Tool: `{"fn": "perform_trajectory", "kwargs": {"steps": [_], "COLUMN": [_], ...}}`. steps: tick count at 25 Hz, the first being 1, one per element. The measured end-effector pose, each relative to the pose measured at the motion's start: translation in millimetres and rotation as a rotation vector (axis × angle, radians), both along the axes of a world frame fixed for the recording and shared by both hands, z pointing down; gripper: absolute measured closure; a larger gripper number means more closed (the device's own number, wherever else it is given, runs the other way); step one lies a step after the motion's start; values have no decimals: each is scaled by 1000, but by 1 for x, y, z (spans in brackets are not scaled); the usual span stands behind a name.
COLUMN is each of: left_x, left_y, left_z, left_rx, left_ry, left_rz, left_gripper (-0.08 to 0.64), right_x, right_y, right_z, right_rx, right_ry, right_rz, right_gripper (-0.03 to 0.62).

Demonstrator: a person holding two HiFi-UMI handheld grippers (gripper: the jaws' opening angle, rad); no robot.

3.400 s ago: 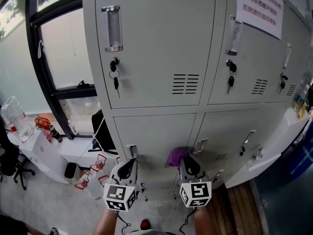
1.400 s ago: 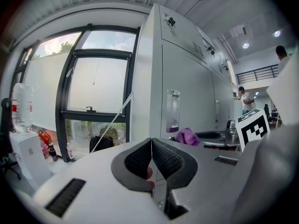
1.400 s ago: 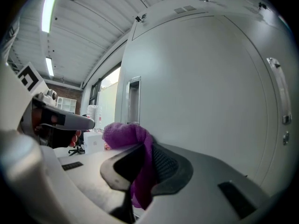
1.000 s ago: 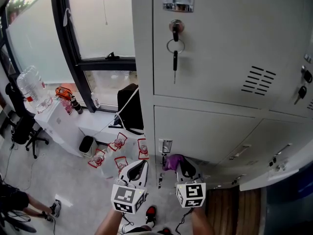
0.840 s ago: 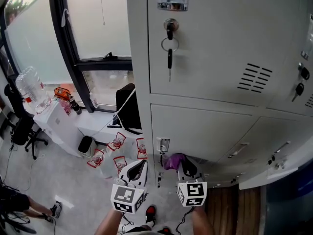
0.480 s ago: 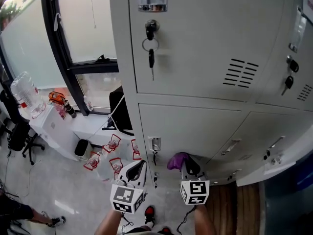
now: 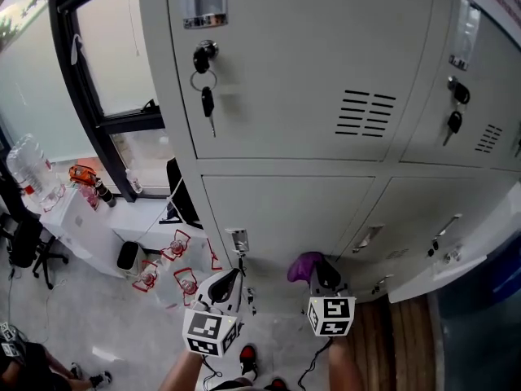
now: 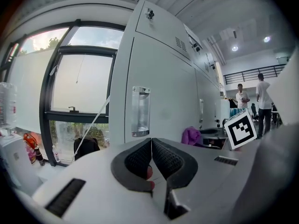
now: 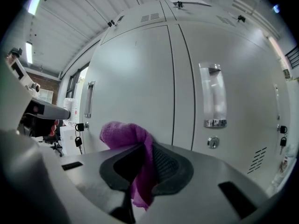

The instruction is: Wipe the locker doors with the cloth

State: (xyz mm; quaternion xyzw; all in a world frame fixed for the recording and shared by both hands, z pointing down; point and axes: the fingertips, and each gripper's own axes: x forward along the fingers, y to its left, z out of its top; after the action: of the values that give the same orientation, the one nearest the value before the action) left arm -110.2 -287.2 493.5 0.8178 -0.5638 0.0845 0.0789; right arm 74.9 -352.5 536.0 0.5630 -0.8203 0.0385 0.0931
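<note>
Head view, left tool (image 7: 230, 278): you hold it low in front of you, with its tip pointing at the lower locker door.
Head view, right tool (image 7: 324, 274): it sits just to the right of the left tool, level with it, with a purple cloth (image 7: 303, 265) bunched at its tip.
Head view, cloth: it sticks out up and to the left of the right tool's tip, close to the lower door. You cannot tell whether it touches the door.
Head view, locker doors (image 7: 281, 210): they are grey and straight ahead of both tools. A key (image 7: 208, 101) hangs from the lock of the door above the left tool.
Left gripper view, left tool (image 8: 151, 154): your pads are pressed together with no gap.
Left gripper view, around the tip: a clear handle (image 8: 140, 111) sits on the door just above and ahead. The window (image 8: 79, 87) is off to the left. The cloth and the right tool's marker cube (image 8: 240, 129) are to the right.
Right gripper view, right tool (image 9: 145, 157): it is clamped on the cloth (image 9: 124, 132), which hangs down between the pads and bulges above them to the left.
Right gripper view, locker doors (image 9: 135, 83): they fill the view ahead of the tip. A round lock (image 9: 213, 142) sits to its right.
</note>
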Motion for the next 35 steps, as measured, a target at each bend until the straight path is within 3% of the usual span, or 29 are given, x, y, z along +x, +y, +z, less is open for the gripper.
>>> {"fn": "perform_trajectory", "kwargs": {"steps": [7,19,35], "left_x": [5,8,37], "left_y": [2,11,62], "left_z": [-2,-9,-34], "left_rx": [4,21,75], "left_ry": [-5,-12,0], "left_rz": [5,3,2], "left_gripper": [535,535,535], "right_x": [28,26,36], "right_y": [-2,4,86], "right_z": [2,0,-74], "right_rx": [-6,-10,146], "right_ry": [0,-25,-55], "right_rz": [55,55,-2], "right_gripper": [531,534,535]}}
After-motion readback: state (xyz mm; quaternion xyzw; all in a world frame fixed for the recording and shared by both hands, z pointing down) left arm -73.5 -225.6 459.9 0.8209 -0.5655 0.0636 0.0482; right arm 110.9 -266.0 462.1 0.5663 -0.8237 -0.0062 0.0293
